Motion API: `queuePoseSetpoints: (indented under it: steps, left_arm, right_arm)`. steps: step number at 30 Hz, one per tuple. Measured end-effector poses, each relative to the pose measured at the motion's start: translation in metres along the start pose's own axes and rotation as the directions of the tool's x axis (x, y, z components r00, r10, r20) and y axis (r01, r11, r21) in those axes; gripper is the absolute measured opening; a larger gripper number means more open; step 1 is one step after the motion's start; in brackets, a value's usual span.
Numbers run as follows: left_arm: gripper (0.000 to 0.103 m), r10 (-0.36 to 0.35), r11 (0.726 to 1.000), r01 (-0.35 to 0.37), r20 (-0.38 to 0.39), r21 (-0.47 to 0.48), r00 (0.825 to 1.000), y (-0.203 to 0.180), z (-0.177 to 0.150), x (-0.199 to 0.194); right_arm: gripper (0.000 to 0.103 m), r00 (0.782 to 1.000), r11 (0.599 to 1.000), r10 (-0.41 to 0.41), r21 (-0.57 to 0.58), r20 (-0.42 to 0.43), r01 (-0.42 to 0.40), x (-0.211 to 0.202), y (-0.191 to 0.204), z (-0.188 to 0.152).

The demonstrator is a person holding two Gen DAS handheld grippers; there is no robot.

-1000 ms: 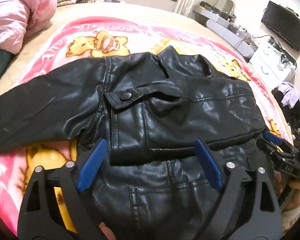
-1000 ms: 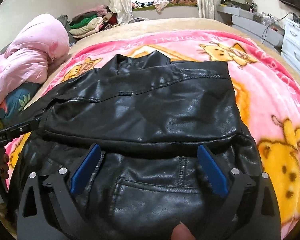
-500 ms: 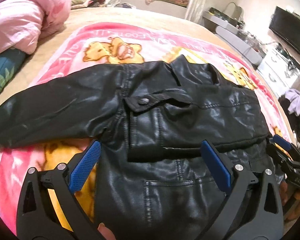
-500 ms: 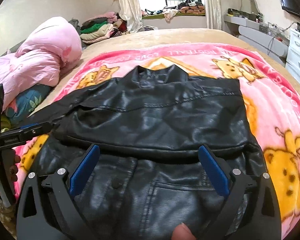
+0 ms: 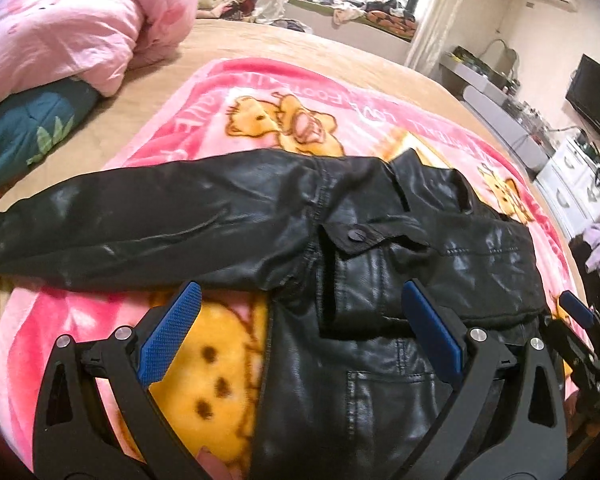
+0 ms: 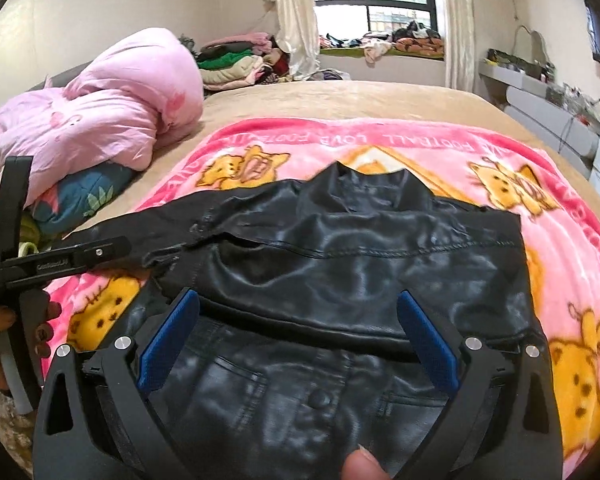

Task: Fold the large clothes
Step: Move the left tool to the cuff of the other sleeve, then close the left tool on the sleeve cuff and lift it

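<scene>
Left wrist view: the left claw (image 5: 300, 344) is wide and holds nothing. The black jacket (image 5: 380, 264) lies mid-frame on the pink blanket (image 5: 204, 120); its sleeve (image 5: 148, 224) sticks out left. Pinch the cuff, fold it across.

Right wrist view: the right claw (image 6: 298, 344) is wide and empty too, low over the jacket (image 6: 360, 256).

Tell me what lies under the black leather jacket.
The black leather jacket lies on a pink cartoon blanket, which is spread over the tan bed cover. The blanket's print directly beneath the jacket is covered, so it cannot be seen.
</scene>
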State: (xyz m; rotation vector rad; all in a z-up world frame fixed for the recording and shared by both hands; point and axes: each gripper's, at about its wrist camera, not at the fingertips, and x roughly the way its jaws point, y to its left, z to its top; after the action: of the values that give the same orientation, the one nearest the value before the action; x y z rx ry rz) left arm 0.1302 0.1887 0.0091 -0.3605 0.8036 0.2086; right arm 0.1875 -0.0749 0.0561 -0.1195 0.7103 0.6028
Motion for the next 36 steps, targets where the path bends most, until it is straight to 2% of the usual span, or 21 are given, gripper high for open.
queuePoseSetpoints:
  steps: [7,20,24,29,36]
  left_arm:
    - [0.094,0.039,0.999,-0.039,0.013,-0.033,0.999,0.019,0.004,-0.004]
    - [0.094,0.103,0.973,-0.095,0.029,-0.211,0.994,0.079,0.015,-0.013]
    - [0.094,0.116,0.955,-0.102,0.036,-0.280,0.993,0.100,0.017,-0.015]
    - [0.094,0.171,0.930,-0.146,0.043,-0.337,0.984,0.120,0.018,-0.019]
    - [0.094,0.241,0.867,-0.199,0.033,-0.457,0.970,0.161,0.014,-0.025]
  right_arm:
    - [0.098,0.999,0.998,0.037,-0.051,-0.001,-0.037,0.007,0.030,0.008]
    - [0.098,0.994,0.987,0.110,-0.114,-0.014,-0.111,0.030,0.086,0.027]
    - [0.098,0.991,0.983,0.130,-0.130,-0.027,-0.132,0.039,0.102,0.031]
    - [0.098,0.987,0.977,0.156,-0.141,-0.041,-0.160,0.050,0.121,0.035]
    - [0.098,0.982,0.970,0.179,-0.156,-0.060,-0.186,0.066,0.141,0.039]
